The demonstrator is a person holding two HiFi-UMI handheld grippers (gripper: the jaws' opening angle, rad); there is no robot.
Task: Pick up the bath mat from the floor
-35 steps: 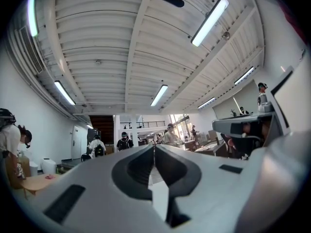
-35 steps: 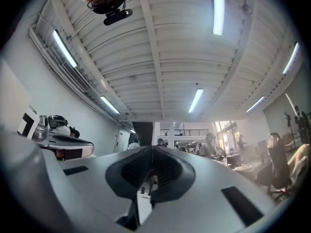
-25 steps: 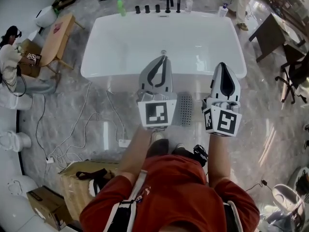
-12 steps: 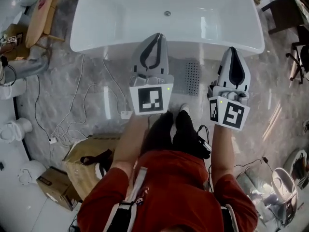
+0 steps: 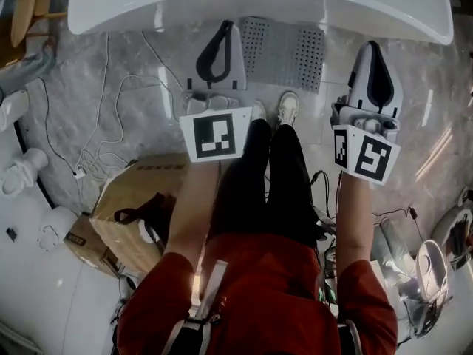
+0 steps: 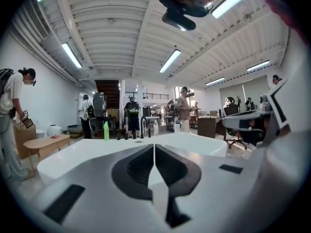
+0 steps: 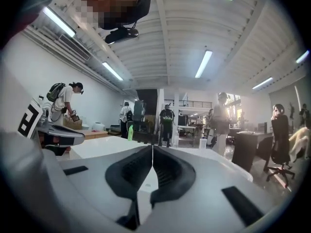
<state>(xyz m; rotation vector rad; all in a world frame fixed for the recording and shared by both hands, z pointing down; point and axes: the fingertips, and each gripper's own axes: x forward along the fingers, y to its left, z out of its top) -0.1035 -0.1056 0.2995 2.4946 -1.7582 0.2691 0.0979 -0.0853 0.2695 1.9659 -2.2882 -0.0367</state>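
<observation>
grey marble floor (image 5: 133,80), white bathtub (image 5: 259,6), ceiling strip lights (image 6: 170,61).

The grey perforated rubber bath mat (image 5: 295,46) has its far edge hidden beneath the white glossy bathtub (image 5: 133,21), itself cut off by the picture's top. The person's left arm (image 5: 194,205) covers part of the brown cardboard box (image 5: 133,191).

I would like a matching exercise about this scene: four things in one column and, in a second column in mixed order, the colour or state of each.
Things:
1. bath mat
2. bathtub
3. cardboard box
4. left gripper

Colour or state:
A. brown
B. jaws together, nothing held
C. grey, full of small holes
D. white and glossy

Pairs: 1-C, 2-D, 3-A, 4-B
</observation>
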